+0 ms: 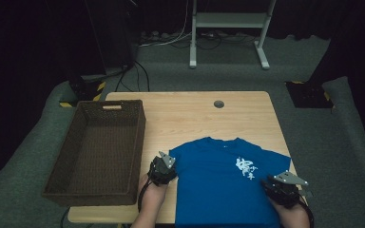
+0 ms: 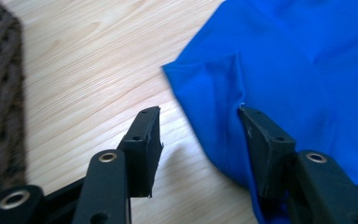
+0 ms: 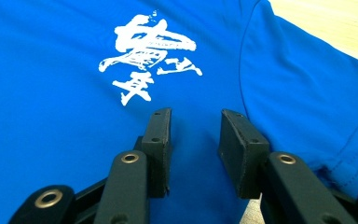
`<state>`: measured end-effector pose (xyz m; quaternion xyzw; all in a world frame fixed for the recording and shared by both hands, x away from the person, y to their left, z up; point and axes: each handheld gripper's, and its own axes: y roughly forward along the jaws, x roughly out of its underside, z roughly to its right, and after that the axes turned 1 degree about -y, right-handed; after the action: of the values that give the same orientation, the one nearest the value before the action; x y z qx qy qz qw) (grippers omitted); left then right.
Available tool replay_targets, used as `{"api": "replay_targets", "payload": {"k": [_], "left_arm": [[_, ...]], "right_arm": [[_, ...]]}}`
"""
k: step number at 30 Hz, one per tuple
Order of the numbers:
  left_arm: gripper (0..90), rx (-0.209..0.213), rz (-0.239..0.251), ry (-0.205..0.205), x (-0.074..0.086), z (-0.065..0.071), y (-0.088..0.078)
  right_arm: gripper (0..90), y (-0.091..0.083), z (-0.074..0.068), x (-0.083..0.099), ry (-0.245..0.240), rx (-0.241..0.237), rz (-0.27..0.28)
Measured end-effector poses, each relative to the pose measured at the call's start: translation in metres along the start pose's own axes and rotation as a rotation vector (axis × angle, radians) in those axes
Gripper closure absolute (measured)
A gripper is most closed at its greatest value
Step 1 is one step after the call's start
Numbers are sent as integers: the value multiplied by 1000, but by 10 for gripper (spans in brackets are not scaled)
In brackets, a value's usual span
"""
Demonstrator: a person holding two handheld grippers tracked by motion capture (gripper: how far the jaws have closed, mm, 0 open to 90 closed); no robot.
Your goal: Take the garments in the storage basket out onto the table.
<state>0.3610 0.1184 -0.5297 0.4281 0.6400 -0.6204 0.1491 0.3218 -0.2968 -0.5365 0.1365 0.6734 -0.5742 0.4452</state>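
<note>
Wicker basket [image 1: 97,152] beside blue shirt [image 1: 223,185], table [image 1: 190,116]

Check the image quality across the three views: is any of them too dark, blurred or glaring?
High view: the room is dim, the floor and background nearly black, but the table, basket and blue shirt read clearly, if a little soft. Left gripper view: bright and even, with a soft shadow on the wood under the left gripper. Right gripper view: the white print is sharp, no glare.

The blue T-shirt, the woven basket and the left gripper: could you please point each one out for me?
blue T-shirt [image 1: 214,185], high view, on its plain chest area.
woven basket [image 1: 97,156], high view, on its inner floor.
left gripper [image 2: 198,119], left gripper view, midway between its open fingertips.
</note>
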Motion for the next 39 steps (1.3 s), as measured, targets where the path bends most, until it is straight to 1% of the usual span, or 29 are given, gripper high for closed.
{"api": "replay_targets", "payload": {"k": [3, 6, 7, 8, 9, 10, 11, 13, 14, 15, 17, 19, 22, 27, 29, 33, 35, 36, 39], "left_arm": [[500, 8, 30, -12, -1, -2, -8], [504, 55, 95, -23, -8, 4, -19], [506, 80, 114, -25, -10, 8, -22], [506, 119, 132, -31, -13, 13, -25], [506, 167, 147, -36, -16, 18, -27], [503, 216, 148, -33, -19, 25, -27], [488, 253, 133, -23, -21, 32, -26], [414, 311, 79, -18, -23, 44, -18], [351, 321, 47, -14, -24, 48, -13], [301, 313, 28, -6, -24, 51, -9], [283, 301, -4, -2, -23, 53, -1], [269, 298, -39, -16, -22, 51, 6], [263, 279, -61, -34, -21, 46, 11], [241, 253, -61, -77, -16, 30, 12], [237, 238, -52, -108, -13, 24, 12], [233, 212, -42, -150, -6, 12, 10], [233, 201, -37, -162, -3, 8, 8], [232, 192, -38, -157, -2, 6, 7], [234, 181, -26, -162, 3, 4, 2]], "right_arm": [[641, 0, 0, 0, 0, 0, 0], [642, 0, 0, 0, -2, 1, 1], [642, 0, 0, 0, -2, 1, 1], [642, 0, 0, 0, -1, 1, 1], [642, 0, 0, 0, 0, 1, 1], [642, 0, 0, 0, 0, 1, 1], [642, 0, 0, 0, 0, 1, 1], [642, 0, 0, 0, 1, 0, 2], [642, 0, 0, 0, 1, -1, 2], [642, 0, 0, 0, 3, -2, 2], [642, 0, 0, 0, 2, -2, 3], [642, 0, 0, 0, 2, -3, 4], [642, 0, 1, 1, 5, -7, 5], [642, 0, 1, 1, 3, -8, 5], [641, 0, 1, 1, 4, -7, 5], [641, 0, 1, 1, 3, -7, 6], [642, 0, 1, 1, 3, -7, 6], [641, 0, 1, 1, 3, -7, 7], [641, 0, 1, 1, 3, -7, 7]]}}
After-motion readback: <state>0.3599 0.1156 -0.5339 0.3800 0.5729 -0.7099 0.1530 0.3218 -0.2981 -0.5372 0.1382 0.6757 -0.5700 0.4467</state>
